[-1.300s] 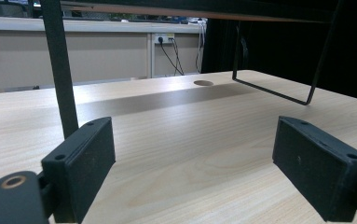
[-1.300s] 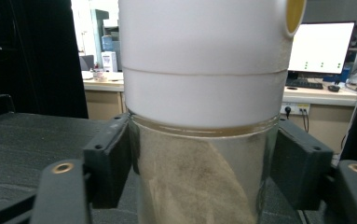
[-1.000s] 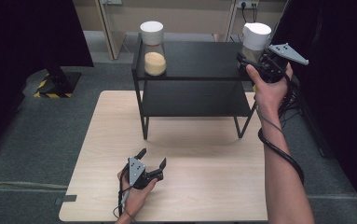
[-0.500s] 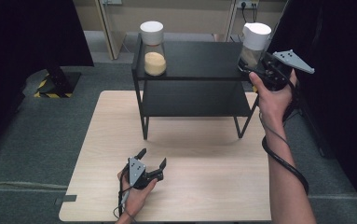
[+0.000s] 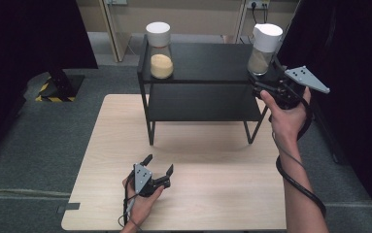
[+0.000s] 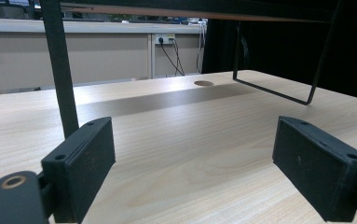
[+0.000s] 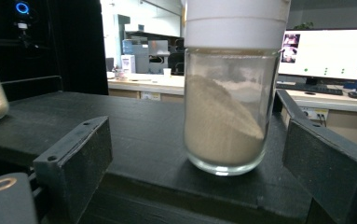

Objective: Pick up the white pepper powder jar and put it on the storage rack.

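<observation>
On the top of the black shelf (image 5: 208, 60), at its far right corner, stands the glass jar (image 5: 263, 48) with a white lid and pale powder heaped on a slant inside. Your right tool (image 5: 259, 85) hangs just in front of it, at the shelf's right edge, with its grey three-cornered plate pointing to the right. Its jaws have just been opening and now stand wide apart; they touch nothing. In the right gripper view the glass jar (image 7: 227, 107) sits upright on the dark board ahead of the two pads, closer to the right one, with a clear gap on both sides.

At the far left corner of that same shelf top stands a second jar (image 5: 160, 51), also white-lidded, with yellow grain in its lower half. The two jars are well apart.

Your left tool (image 5: 158, 167) rests low on the wooden counter (image 5: 212, 194), near its near edge and left of centre, in your hand. Its jaws are spread wide and hold nothing. In the left gripper view they frame bare wood, with a black leg (image 6: 59, 65) of the shelf rising just beyond the left pad.
</observation>
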`<state>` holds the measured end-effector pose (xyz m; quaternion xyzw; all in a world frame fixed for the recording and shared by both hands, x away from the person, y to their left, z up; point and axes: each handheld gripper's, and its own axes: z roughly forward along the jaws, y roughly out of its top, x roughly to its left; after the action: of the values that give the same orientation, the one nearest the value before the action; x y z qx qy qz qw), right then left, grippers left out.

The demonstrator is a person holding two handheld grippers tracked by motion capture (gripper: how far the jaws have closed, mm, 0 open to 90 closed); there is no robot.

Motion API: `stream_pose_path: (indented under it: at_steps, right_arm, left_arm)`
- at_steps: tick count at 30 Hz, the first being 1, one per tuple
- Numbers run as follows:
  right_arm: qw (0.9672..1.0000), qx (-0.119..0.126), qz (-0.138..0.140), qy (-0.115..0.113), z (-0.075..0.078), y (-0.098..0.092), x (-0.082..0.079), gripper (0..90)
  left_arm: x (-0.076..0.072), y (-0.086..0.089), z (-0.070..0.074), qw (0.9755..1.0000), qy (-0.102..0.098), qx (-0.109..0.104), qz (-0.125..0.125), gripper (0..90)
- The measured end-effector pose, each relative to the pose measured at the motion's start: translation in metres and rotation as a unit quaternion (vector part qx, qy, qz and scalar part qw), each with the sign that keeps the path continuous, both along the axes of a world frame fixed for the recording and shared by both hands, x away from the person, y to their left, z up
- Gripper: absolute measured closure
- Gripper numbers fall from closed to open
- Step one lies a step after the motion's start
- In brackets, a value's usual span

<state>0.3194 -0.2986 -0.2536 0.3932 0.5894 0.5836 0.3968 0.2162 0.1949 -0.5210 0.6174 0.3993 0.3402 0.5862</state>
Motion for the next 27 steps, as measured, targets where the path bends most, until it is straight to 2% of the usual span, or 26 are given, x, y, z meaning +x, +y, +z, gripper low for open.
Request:
stream_pose_path:
  at_steps: [19, 25, 27]
  right_arm:
    - [0.9998, -0.008, 0.017, -0.007, -0.022, -0.004, -0.028, 7.6]
    - [0.9996, -0.017, 0.022, -0.003, -0.033, -0.005, -0.035, 7.5]
    - [0.9994, -0.026, 0.023, -0.002, -0.036, -0.004, -0.037, 7.5]
  left_arm:
    - [0.000, 0.000, 0.000, 1.0000, -0.001, 0.001, 0.001, 12.3]
    - [0.000, 0.000, 0.000, 1.0000, -0.001, 0.000, 0.001, 12.3]
    - [0.000, 0.000, 0.000, 1.0000, 0.000, 0.000, 0.001, 12.3]
